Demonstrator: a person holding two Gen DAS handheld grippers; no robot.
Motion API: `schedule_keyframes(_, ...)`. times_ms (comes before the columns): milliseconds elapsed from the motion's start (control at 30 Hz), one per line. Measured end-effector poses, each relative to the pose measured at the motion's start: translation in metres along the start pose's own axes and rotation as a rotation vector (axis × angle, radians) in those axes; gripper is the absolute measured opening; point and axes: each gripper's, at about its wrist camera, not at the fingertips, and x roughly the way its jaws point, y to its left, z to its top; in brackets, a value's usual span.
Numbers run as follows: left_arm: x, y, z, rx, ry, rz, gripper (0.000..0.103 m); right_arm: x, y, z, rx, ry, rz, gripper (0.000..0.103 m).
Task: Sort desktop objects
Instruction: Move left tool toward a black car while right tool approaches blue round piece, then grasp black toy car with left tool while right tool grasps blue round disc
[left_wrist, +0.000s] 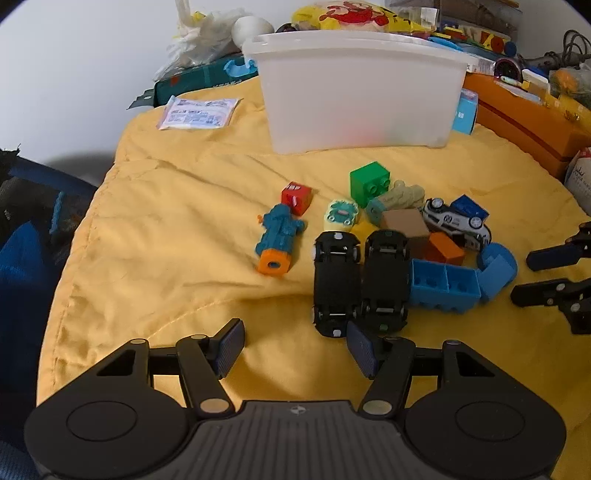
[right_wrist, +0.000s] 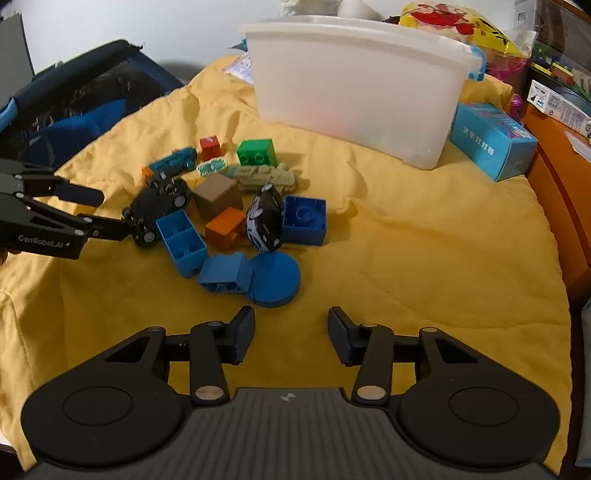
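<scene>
We hold both the left gripper (left_wrist: 295, 345) and right gripper (right_wrist: 291, 334) with jaws apart and empty; the toy pile (right_wrist: 229, 206) remains unsorted beside the translucent white plastic bin (right_wrist: 354, 92).

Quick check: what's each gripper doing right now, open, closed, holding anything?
Left gripper: open, holding nothing, just short of the black toy cars.
Right gripper: open, holding nothing, over the yellow cloth.
</scene>
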Motion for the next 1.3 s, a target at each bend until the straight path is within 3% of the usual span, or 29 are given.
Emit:
schedule_keyframes(533, 0.023, -0.012, 0.016, -0.013, 0.012, -0.046, 0.065, 0.018, 0.016, 0.016, -0.066, -0.025, -0.016, 0.049)
schedule_keyframes(600, 0.022, -0.013, 0.016, 0.0, -0.003, -0.051, 0.061, 0.018, 0.016, 0.016, -0.075, -0.025, -0.007, 0.043)
schedule_keyframes(700, 0.019, -0.013, 0.015, 0.013, -0.023, -0.071, 0.04, 0.013, 0.015, 0.014, -0.069, -0.028, -0.002, 0.042)
schedule_keyframes(1167, -0.022, -0.002, 0.008, -0.005, -0.101, -0.093, 0.033, -0.037, -0.008, -0.014, -0.019, -0.095, -0.044, 0.042)
schedule_keyframes(1233, -0.021, -0.003, 0.005, 0.001, -0.087, -0.102, 0.033, -0.042, -0.011, -0.014, 0.002, -0.104, -0.047, 0.042)
schedule_keyframes(1300, -0.013, -0.006, 0.002, 0.007, -0.022, -0.123, 0.033, -0.045, -0.014, -0.014, 0.011, -0.111, -0.049, 0.042)
